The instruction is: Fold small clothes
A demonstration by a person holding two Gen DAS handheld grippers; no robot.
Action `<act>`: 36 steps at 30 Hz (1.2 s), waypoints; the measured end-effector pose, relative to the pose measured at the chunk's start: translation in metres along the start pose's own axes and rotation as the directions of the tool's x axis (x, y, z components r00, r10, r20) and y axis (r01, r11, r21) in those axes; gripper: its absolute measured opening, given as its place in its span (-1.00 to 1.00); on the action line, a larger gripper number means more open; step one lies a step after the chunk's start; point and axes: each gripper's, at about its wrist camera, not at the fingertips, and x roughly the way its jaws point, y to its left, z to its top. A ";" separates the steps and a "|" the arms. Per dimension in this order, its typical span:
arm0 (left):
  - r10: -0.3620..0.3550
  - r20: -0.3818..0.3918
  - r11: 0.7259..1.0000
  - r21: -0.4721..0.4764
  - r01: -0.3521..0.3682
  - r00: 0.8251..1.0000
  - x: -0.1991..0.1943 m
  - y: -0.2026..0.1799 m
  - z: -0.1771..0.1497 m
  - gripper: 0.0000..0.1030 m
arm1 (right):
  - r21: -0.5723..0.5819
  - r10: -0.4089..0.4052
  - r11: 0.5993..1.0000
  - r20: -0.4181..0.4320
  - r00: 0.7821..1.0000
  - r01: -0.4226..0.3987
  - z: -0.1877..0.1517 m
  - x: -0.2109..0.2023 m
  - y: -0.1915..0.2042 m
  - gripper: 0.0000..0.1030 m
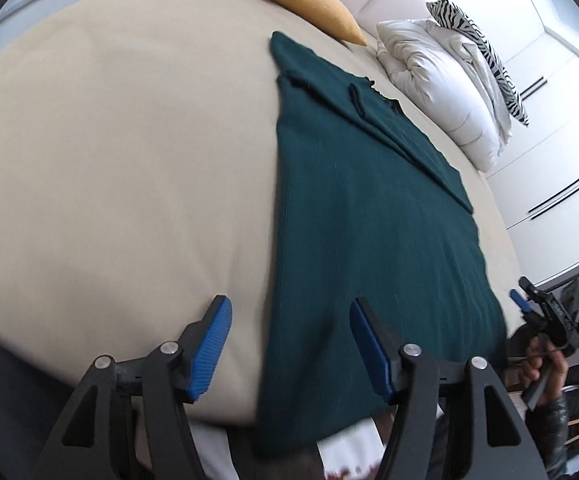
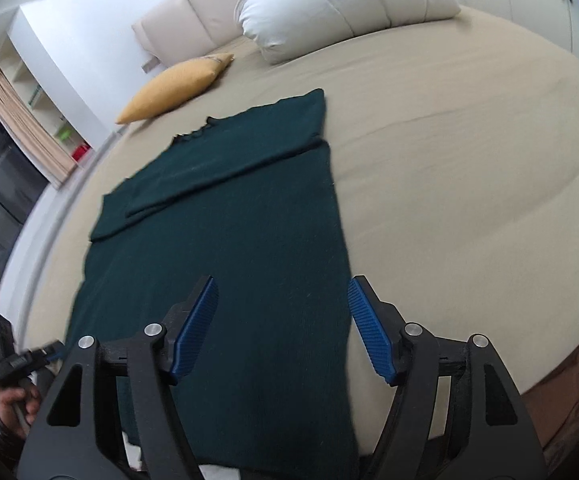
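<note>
A dark green garment [image 1: 369, 208] lies flat on a beige bed sheet [image 1: 129, 160]. It is long and narrow, and it reaches from the near edge of the bed toward the pillows. At its far end a sleeve is folded across the body of the garment, and a small frilled collar shows at the top edge. The near end hangs a little over the edge of the bed.

The left gripper [image 1: 291, 344] hovers above the near end of the garment, and its blue pads [image 1: 211, 348] are spread wide with nothing between them. In the left wrist view, one finger is over the bare sheet and the other is over the green cloth, so the left edge of the garment passes between them. The right gripper [image 2: 283, 330] also hangs above the near part of the garment, released, with its fingers wide apart. One finger is over the cloth and the other is just past the right edge, above the sheet. I cannot tell whether either gripper touches the cloth.

In the left wrist view, the right gripper appears small at the right border, held by a hand [image 1: 545, 372].

A yellow cushion [image 2: 173, 88] lies on the sheet beyond the garment, near the headboard [image 2: 185, 16]. A white duvet [image 2: 341, 4] is bunched beside it, with a zebra-striped pillow [image 1: 485, 56] just behind.
</note>
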 end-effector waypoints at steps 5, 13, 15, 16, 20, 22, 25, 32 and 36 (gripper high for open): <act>-0.045 -0.078 0.999 -0.026 0.043 0.996 0.001 0.001 -0.017 0.23 | 0.085 0.093 0.992 -0.021 0.995 -0.090 -0.017 -0.013 -0.018 0.24; -0.107 -0.134 0.990 -0.106 0.093 0.985 0.013 0.018 -0.026 -0.23 | 0.081 0.102 0.992 -0.084 0.991 -0.095 -0.042 -0.030 -0.024 0.19; -0.133 -0.140 0.984 -0.140 0.114 0.981 0.014 0.025 -0.026 -0.35 | 0.086 0.090 0.993 -0.095 0.991 -0.082 -0.048 -0.036 -0.028 0.19; -0.139 -0.140 0.981 -0.151 0.118 0.980 0.014 0.028 -0.026 -0.42 | 0.092 0.084 0.993 -0.102 0.991 -0.075 -0.052 -0.039 -0.031 0.19; -0.152 -0.143 0.979 -0.155 0.129 0.978 0.014 0.029 -0.025 -0.45 | 0.113 0.072 0.992 -0.154 0.985 -0.055 -0.061 -0.043 -0.038 0.19; -0.147 -0.147 0.981 -0.146 0.126 0.978 0.013 0.028 -0.027 -0.55 | 0.109 0.059 0.993 -0.204 0.977 -0.037 -0.068 -0.040 -0.039 0.19; -0.138 -0.163 0.984 -0.131 0.117 0.977 0.015 0.027 -0.027 -0.80 | 0.105 0.028 0.994 -0.256 0.966 -0.001 -0.075 -0.033 -0.040 0.17; -0.084 -0.179 0.996 -0.056 0.076 0.980 0.015 0.017 -0.027 -0.85 | 0.073 0.008 0.997 -0.320 0.947 0.016 -0.078 -0.029 -0.031 -0.09; -0.058 -0.184 0.998 -0.010 0.057 0.981 0.013 0.012 -0.026 -0.87 | 0.073 0.012 0.997 -0.353 0.935 0.015 -0.084 -0.023 -0.033 -0.72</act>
